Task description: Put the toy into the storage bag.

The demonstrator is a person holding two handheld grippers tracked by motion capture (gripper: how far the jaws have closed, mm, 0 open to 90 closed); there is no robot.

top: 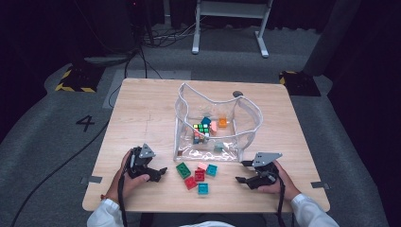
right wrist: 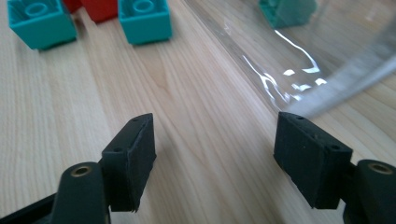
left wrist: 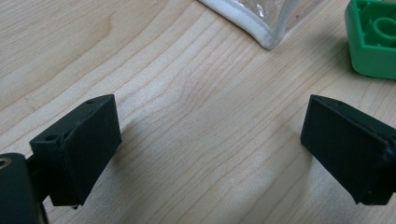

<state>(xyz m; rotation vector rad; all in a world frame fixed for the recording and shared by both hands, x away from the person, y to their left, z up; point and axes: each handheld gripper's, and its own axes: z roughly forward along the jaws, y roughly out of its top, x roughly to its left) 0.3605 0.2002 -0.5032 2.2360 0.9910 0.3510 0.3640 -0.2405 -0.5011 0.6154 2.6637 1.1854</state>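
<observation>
Though near both gaping tongs [top: 163,171], blocks [top: 197,175] between, untouched.

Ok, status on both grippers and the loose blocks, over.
Left hand-held gripper open, empty. Right hand-held gripper open, empty. Five blocks loose on the table between them, in front of the clear bag. Nothing in the way.

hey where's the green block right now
In the high view the green block lies on the table just in front of the clear bag, at the left of the loose blocks, nearest the left gripper.
</observation>
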